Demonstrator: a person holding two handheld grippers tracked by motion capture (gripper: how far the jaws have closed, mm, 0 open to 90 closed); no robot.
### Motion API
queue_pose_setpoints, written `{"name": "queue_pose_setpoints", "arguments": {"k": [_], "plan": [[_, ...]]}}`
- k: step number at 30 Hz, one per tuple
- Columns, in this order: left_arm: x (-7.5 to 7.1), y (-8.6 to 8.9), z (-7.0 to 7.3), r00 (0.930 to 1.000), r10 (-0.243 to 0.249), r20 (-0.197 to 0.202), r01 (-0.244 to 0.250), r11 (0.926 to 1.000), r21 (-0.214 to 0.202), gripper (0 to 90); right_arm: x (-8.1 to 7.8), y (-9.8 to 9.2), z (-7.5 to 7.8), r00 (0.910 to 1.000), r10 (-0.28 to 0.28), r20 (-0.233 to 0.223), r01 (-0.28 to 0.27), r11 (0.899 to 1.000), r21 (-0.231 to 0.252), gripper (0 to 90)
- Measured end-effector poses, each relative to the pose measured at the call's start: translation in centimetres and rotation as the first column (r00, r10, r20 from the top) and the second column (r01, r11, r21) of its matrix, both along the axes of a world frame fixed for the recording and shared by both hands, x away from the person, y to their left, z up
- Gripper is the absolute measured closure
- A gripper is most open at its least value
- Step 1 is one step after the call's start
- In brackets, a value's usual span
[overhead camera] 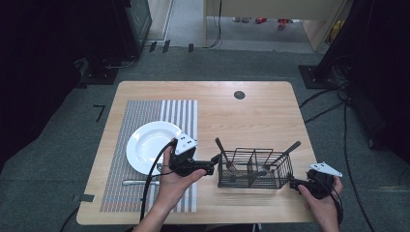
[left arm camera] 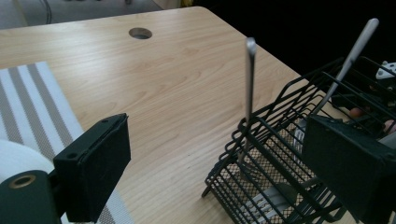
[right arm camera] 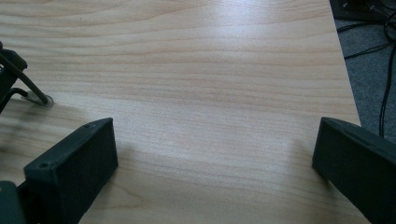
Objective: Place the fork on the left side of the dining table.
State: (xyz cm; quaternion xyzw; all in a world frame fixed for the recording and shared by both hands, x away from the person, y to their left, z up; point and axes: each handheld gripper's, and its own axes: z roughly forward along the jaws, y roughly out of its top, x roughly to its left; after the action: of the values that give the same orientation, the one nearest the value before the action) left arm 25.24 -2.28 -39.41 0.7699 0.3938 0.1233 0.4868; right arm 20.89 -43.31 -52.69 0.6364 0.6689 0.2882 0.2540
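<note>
Two grippers: both are seen with jaws spread and nothing held.
Left gripper (overhead camera: 212, 164): it is held just beside the left end of the wire caddy (overhead camera: 255, 169), pointed at it from the placemat side.
Right gripper (overhead camera: 293, 183): it is kept low at the caddy's right end, close to the table's (overhead camera: 203, 94) right front corner; bare wood is framed between its jaws.
Caddy position: it is placed toward the table's front edge, right of centre, with its long axis running left to right.
Nearest utensil (left arm camera: 250, 93): a slim metal handle is stood almost upright in the caddy's left compartment, straight ahead of the left gripper, between its jaws in line of sight but farther off.
Other utensil (overhead camera: 285, 153): its handle is leaned out toward the right edge.
Nearer hand: the left is judged closer to the upright handle.
Plate (overhead camera: 150, 145): it is set on the striped placemat (overhead camera: 145, 108), by the left edge.
Writing: no brand or label can be read.
</note>
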Motion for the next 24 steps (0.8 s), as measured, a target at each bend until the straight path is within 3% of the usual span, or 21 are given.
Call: {"name": "queue_pose_setpoints", "arguments": {"k": [1, 9, 14, 16, 19, 20, 24], "plan": [[0.0, -0.3, 0.1, 1.0, 0.005, 0.002, -0.005, 1.0, 0.005, 14.3, 0.0, 0.0, 0.0, 1.0, 0.002, 0.001, -0.002, 1.0, -0.001, 0.0], [0.5, -1.9, 0.0, 0.9997, 0.003, -0.024, -0.003, 1.0, -0.005, 27.8, 0.0, 0.0, 0.0, 1.0, 0.001, 0.001, -0.001, 1.0, 0.0, 0.0], [0.8, -2.7, 0.0, 0.9999, -0.006, -0.015, 0.005, 0.9998, -0.02, 47.5, 0.0, 0.0, 0.0, 1.0, -0.002, -0.002, 0.002, 1.0, 0.003, 0.0], [0.8, -2.7, 0.1, 0.9999, -0.005, -0.011, 0.005, 0.9997, -0.023, 49.6, 0.0, 0.0, 0.0, 1.0, 0.0, 0.0, 0.0, 1.0, -0.001, 0.0], [0.8, -2.8, 0.4, 1.0, 0.002, -0.003, -0.002, 0.9995, -0.031, 60.3, 0.0, 0.0, 0.0, 1.0, 0.001, 0.001, -0.001, 1.0, -0.001, 0.0], [1.0, -2.8, 0.4, 0.9999, 0.008, -0.007, -0.009, 0.9996, -0.028, 69.2, 0.0, 0.0, 0.0, 1.0, 0.0, 0.002, 0.0, 1.0, 0.0, 0.0], [1.1, -2.7, 0.4, 0.9999, 0.004, -0.016, -0.005, 0.999, -0.045, 78.5, 0.0, 0.0, 0.0, 1.0, 0.0, 0.002, 0.0, 1.0, 0.0, 0.0]]}}
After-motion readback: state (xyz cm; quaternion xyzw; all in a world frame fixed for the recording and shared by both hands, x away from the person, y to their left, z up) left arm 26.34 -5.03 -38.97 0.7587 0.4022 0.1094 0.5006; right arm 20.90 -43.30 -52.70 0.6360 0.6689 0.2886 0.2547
